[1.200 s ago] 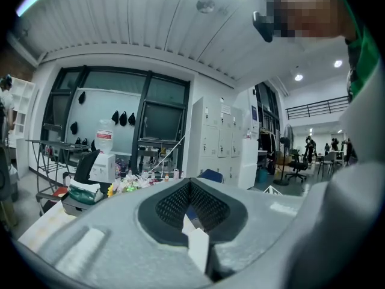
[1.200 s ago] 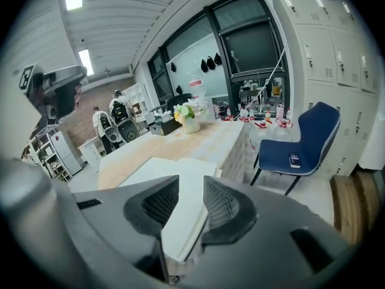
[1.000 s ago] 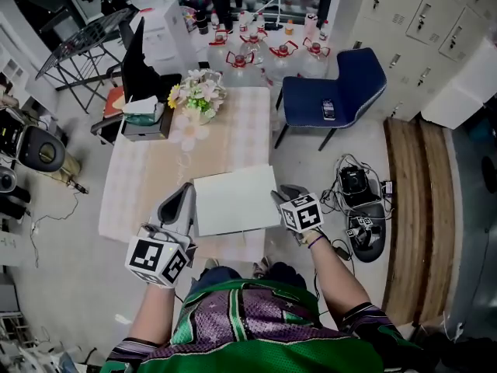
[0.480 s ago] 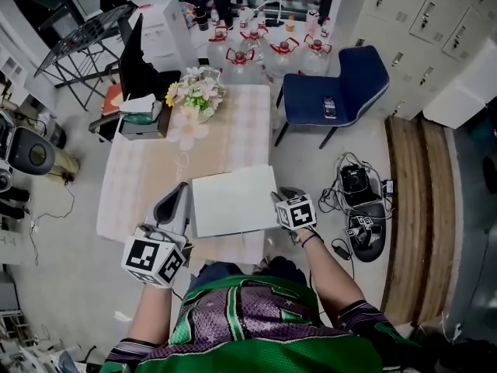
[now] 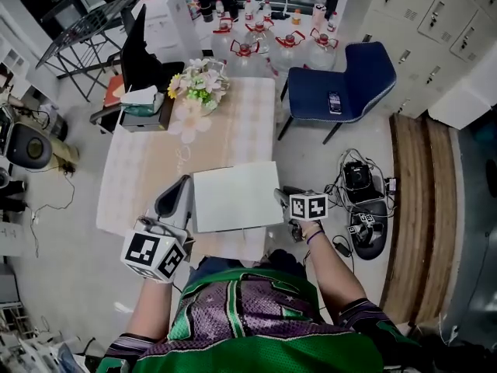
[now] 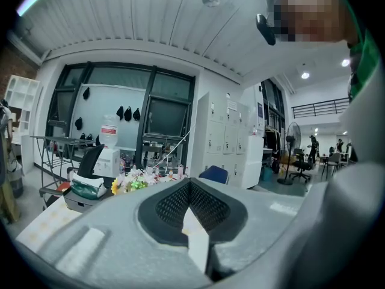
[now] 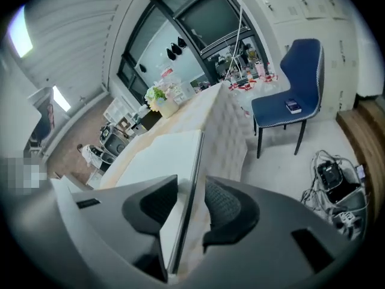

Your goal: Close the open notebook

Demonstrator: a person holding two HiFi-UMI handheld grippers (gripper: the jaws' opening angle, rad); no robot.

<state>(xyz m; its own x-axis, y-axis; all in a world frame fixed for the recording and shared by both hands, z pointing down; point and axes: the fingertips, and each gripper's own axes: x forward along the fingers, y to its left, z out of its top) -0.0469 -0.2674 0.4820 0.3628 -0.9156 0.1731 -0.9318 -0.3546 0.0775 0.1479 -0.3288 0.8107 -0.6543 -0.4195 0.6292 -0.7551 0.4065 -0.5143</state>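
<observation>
A white notebook lies flat near the front edge of the table and looks closed, with only its plain cover showing. My left gripper sits at its left edge; in the left gripper view the jaws are shut on a thin white edge of the notebook. My right gripper is at the notebook's right edge. In the right gripper view its jaws are opening, with the notebook's edge between them and a gap beside the right pad.
A flower bouquet and a black box with tissues stand at the table's far end. A blue chair holding a phone stands to the right, water jugs beyond it. Cables and devices lie on the floor by my right arm.
My right gripper has sunk a little and rolled, so its marker cube faces up more squarely. The notebook and the left gripper stay where they were.
</observation>
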